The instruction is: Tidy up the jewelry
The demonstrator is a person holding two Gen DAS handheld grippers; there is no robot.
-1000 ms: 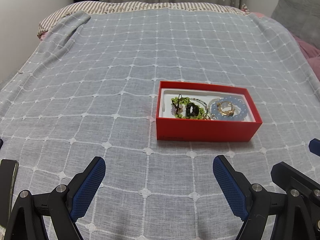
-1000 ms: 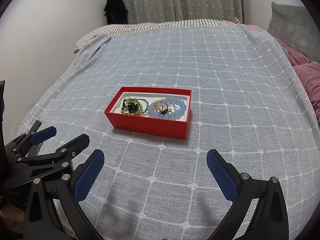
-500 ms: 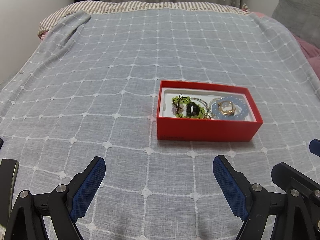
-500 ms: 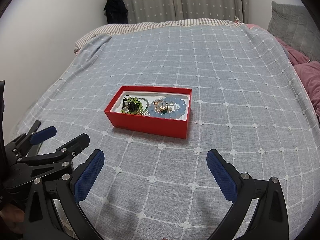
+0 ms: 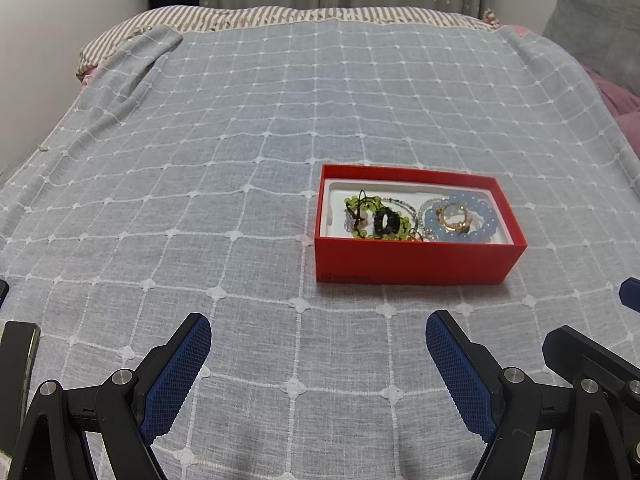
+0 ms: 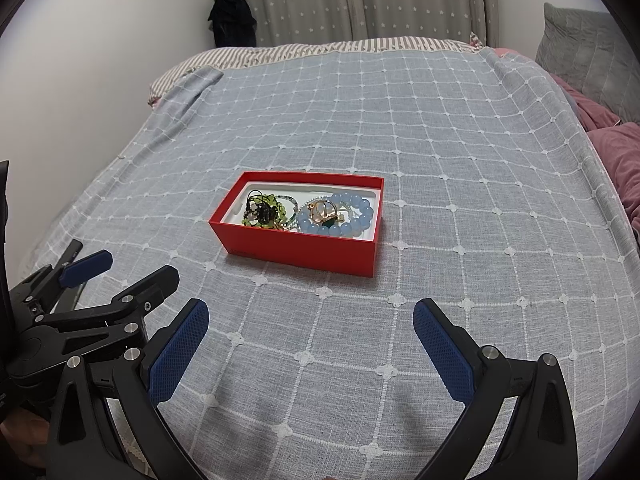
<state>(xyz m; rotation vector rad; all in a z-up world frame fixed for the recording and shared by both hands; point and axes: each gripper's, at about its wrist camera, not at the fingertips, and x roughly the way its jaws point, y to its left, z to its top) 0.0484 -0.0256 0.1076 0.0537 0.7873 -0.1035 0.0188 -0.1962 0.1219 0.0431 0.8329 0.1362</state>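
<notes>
One red jewelry box (image 5: 416,260) holds several bracelets; left gripper (image 5: 318,334) and right gripper (image 6: 311,318) both released.

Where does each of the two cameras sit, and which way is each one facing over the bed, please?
Left wrist: on the left gripper, angled down across the bedspread; red box ahead to the right; own open jaws, right gripper's parts at right edge.
Right wrist: on the right gripper, same downward look; box ahead, left of centre; own open jaws, left gripper at lower left.
Shared: box, blue bead bracelet, curtain.
</notes>
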